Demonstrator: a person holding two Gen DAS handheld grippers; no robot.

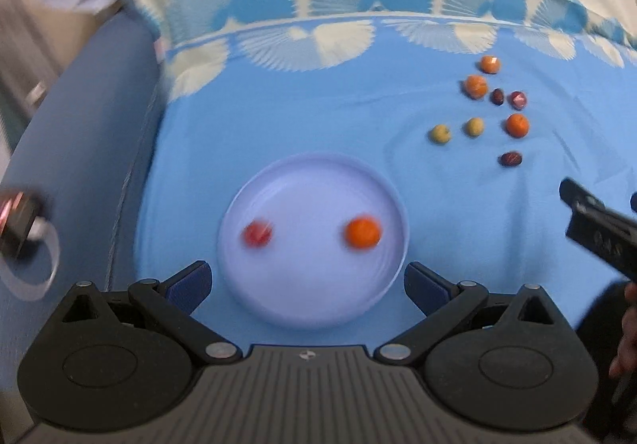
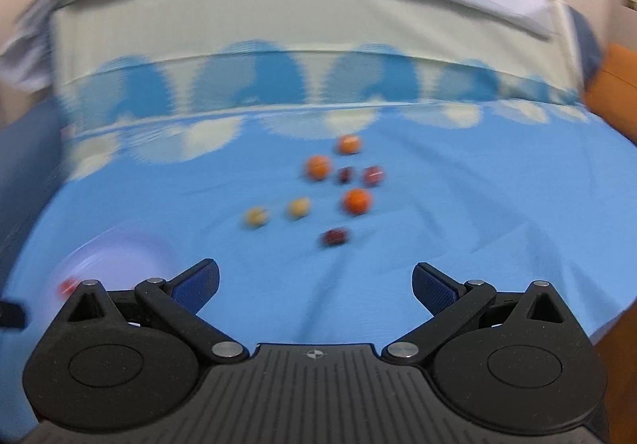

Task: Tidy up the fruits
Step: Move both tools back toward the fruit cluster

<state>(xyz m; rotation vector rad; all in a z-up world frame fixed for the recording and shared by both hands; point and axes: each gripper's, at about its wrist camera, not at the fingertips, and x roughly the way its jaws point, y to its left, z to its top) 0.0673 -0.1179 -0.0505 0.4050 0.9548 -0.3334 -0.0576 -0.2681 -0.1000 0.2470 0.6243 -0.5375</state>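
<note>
Both pairs of tongs are spread wide and carry nothing. The left tongs [image 1: 308, 280] hang just over the near rim of a pale plate [image 1: 239, 284], which lies on a blue bedsheet [image 1: 278, 117] and holds a red fruit [image 1: 258, 233] and an orange fruit [image 1: 362, 232], set apart from each other. The right tongs [image 2: 314, 284] face the loose fruit, which lies ahead of them and slightly to their right, well clear of the fingertips; the plate sits off to their left.

In that loose group the nearest piece is a dark red fruit [image 2: 334, 236]. Beyond it is an orange one [image 2: 356, 201], with two yellowish ones [image 2: 298, 208] off to the left, and farther still two more orange ones and two dark ones close together.

The fruits look small, round and light, so they will likely roll on the soft, wrinkled sheet if nudged. A pinch across the widest part, coming from above, seems safest. Whether they are real or plastic is unclear, so a gentle squeeze is wise. The nearest dark piece stands alone and offers the easiest approach.
</note>
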